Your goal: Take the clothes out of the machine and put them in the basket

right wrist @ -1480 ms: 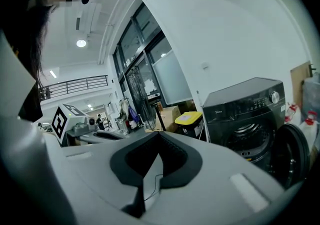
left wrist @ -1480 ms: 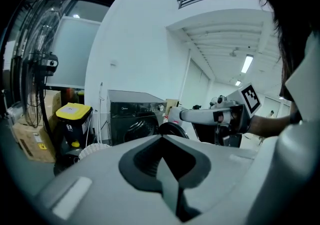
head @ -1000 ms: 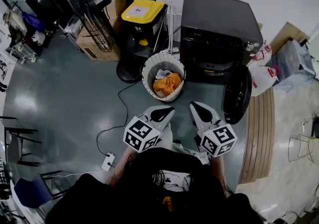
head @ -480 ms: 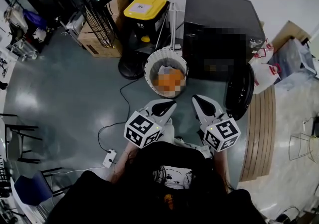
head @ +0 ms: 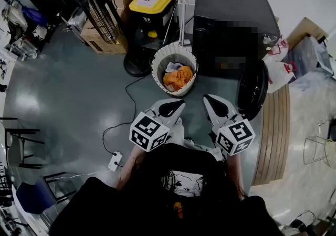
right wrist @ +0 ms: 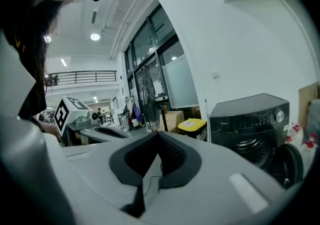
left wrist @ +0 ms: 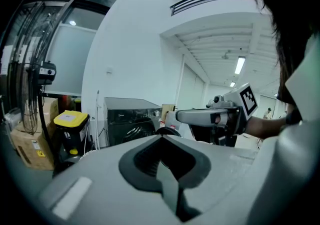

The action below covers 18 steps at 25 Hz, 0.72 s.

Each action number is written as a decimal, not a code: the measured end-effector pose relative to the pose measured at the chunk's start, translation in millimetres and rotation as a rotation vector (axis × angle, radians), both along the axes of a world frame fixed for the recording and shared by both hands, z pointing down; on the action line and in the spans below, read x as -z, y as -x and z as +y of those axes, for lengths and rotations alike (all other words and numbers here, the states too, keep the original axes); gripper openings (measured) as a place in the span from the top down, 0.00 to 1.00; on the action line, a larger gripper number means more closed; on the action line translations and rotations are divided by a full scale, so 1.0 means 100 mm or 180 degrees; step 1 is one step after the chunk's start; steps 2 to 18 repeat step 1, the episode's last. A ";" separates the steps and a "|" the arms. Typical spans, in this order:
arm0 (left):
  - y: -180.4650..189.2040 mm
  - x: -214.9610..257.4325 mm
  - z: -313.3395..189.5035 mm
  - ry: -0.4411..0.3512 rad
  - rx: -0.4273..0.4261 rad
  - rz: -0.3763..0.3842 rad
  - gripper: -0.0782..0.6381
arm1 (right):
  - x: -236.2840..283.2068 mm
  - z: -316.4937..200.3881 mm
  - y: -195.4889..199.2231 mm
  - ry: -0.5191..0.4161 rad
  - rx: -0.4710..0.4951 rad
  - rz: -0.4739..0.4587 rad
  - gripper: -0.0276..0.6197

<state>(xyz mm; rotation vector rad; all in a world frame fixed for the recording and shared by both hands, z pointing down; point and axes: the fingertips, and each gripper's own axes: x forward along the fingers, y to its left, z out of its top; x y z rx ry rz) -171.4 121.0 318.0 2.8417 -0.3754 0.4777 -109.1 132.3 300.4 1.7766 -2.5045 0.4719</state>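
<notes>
The clothes (head: 178, 77), two pieces, orange and pale, are lying in the one basket (head: 157, 62) left of the one machine (head: 231, 20), showing only in the head view, while the left claw (head: 173, 106) and the right claw (head: 212, 105) are hovering nearer, both closed and empty.

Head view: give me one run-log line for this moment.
left gripper: shut, empty | right gripper: shut, empty | white ribbed laundry basket: orange cloth inside | black front-loading washing machine: round door open
</notes>
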 end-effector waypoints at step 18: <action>0.00 0.00 0.00 0.0000 -0.0003 0.0001 0.88 | 0.00 0.00 -0.01 0.0000 -0.0006 0.0003 0.93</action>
